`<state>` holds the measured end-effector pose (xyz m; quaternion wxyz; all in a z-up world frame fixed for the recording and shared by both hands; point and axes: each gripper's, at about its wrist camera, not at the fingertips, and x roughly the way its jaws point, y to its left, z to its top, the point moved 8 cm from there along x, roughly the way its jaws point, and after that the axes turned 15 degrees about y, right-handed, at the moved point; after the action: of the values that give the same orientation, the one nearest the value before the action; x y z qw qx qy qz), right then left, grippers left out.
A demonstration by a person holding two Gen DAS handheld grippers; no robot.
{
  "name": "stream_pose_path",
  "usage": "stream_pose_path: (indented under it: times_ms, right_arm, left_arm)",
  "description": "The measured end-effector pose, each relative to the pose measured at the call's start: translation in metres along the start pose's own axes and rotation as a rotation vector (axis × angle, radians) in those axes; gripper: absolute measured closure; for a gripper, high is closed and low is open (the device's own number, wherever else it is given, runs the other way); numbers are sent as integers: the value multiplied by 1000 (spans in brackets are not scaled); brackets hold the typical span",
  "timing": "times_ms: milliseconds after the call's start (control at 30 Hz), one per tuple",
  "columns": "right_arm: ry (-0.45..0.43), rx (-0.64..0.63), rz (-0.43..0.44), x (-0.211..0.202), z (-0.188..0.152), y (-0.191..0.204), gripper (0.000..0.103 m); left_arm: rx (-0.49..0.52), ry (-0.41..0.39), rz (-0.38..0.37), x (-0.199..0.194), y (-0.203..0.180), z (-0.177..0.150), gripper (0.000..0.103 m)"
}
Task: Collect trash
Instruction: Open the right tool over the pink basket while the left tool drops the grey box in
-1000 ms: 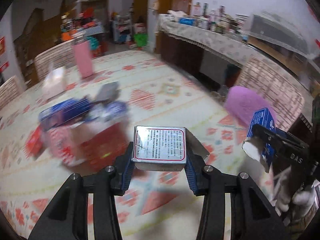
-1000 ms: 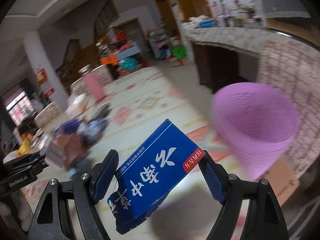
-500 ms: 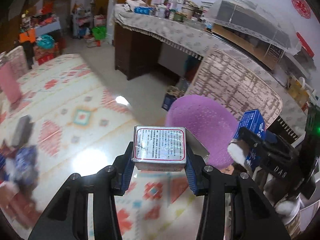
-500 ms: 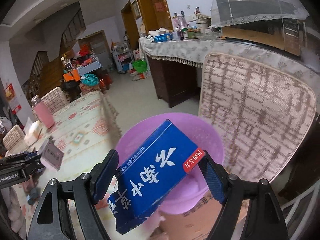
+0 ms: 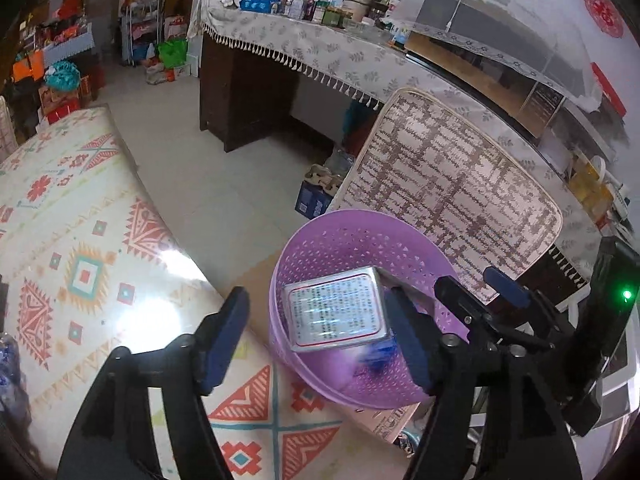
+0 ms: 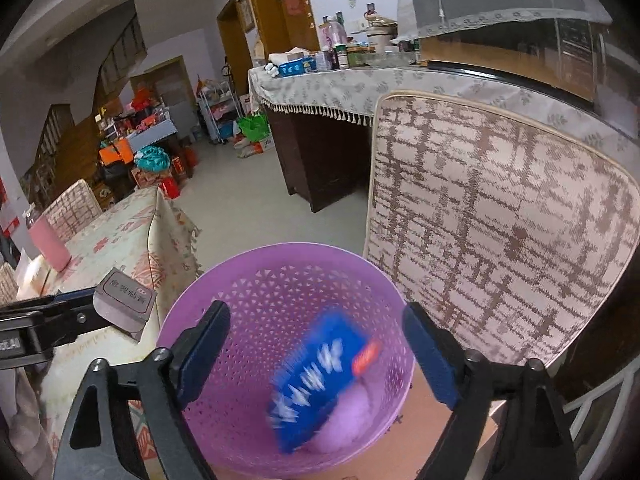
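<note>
While both jaws are opening, the left gripper point(image 5: 316, 340) frees its silver box point(image 5: 338, 314) and the right gripper point(image 6: 316, 354) has released the blue box point(image 6: 320, 376), now at six o'clock inside the purple basket point(image 6: 256, 276).

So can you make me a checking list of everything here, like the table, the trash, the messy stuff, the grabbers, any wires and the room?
Surface: patterned tablecloth, glare patch, bare near the edge.
Job's things: silver box over the purple basket; blue box blurred, dropping inside it.
Clutter: pink bottle at the table's far end.
Grippers: left gripper opening, silver box between its jaws; right gripper opening, blue box free of the pads.
Cables: nothing seen.
Surroundings: woven chair back, crowded sideboard.
</note>
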<state>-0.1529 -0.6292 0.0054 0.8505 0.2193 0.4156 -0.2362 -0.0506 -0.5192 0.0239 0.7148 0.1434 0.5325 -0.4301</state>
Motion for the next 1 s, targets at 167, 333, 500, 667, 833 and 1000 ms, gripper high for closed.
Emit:
stream_pose_path:
  times_ms: [167,333,500,667,833,1000]
  right_arm:
    - [6,7,7,-4,-9,-1,9]
    - [16,-1,9,-3,-18,8,9]
    - [11,26,-23,-8,-25,2,9]
    - [8,49,-34,-19,-32,-8,9]
    - [5,64,-35,-29,-35,-16,9]
    - [-1,72,-30,-35,-41,-20,9]
  left_arm:
    - [10,-26,44,-17,3,-17,25]
    - [1,-49,71,-21,5,-18,21]
    - [10,-56,54,-16,1,-7,21]
    - [-1,-59,-9,-14,-9,7,21]
    - [-3,-24,-114,-9,-20,17,15]
    - [-37,-13,-178,-4,-18,15,13]
